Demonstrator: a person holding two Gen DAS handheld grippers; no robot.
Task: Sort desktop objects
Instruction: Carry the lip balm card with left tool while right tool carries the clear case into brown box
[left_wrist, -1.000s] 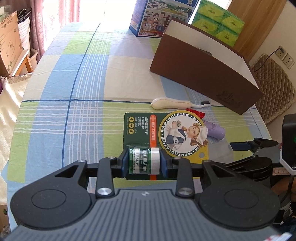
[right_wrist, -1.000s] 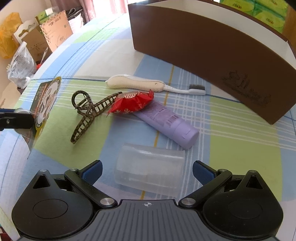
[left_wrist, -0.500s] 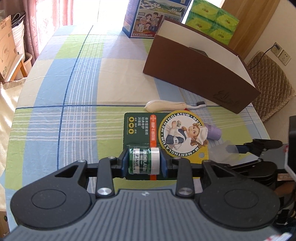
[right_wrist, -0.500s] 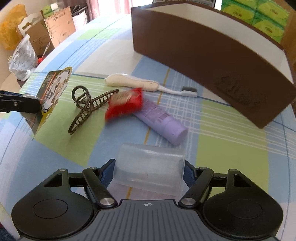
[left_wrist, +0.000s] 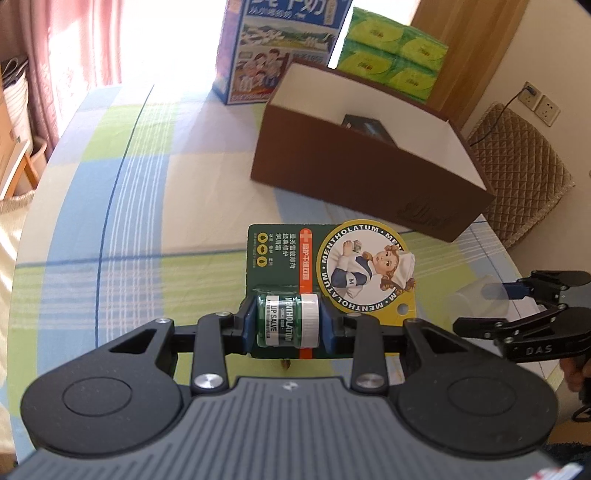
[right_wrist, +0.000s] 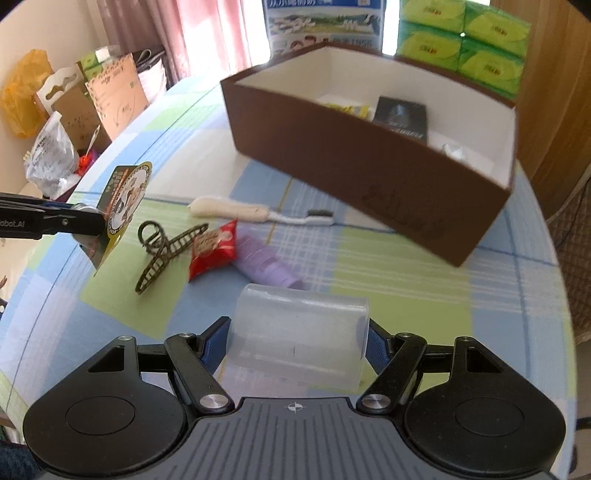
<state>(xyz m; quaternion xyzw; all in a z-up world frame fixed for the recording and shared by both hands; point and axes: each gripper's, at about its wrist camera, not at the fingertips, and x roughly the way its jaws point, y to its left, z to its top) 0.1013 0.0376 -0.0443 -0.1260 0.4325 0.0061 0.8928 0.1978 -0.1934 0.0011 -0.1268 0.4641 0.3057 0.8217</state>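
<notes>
My left gripper (left_wrist: 288, 326) is shut on a green lip salve pack (left_wrist: 328, 269), a small jar on a printed card, held above the checked tablecloth. In the right wrist view the same pack (right_wrist: 123, 201) hangs at the left, clear of the cloth. My right gripper (right_wrist: 297, 345) is shut on a clear plastic cup (right_wrist: 299, 332) lying sideways between its pads, lifted off the table. The brown box (right_wrist: 369, 162) with white inside stands ahead, holding a black packet (right_wrist: 400, 116) and a yellow item (right_wrist: 349, 109). The cup (left_wrist: 476, 295) shows faintly at the right in the left wrist view.
On the cloth lie a bronze hair claw (right_wrist: 162, 251), a red snack packet (right_wrist: 214, 251), a purple tube (right_wrist: 266, 264) and a cream toothbrush (right_wrist: 255, 214). A blue carton (left_wrist: 277, 48) and green tissue packs (left_wrist: 391, 55) stand behind the box. A quilted chair (left_wrist: 517, 166) sits to the right.
Both grippers have risen, so the inside of the box now shows. The right gripper went from open around the cup to shut on it and lifted it. The left kept its hold.
</notes>
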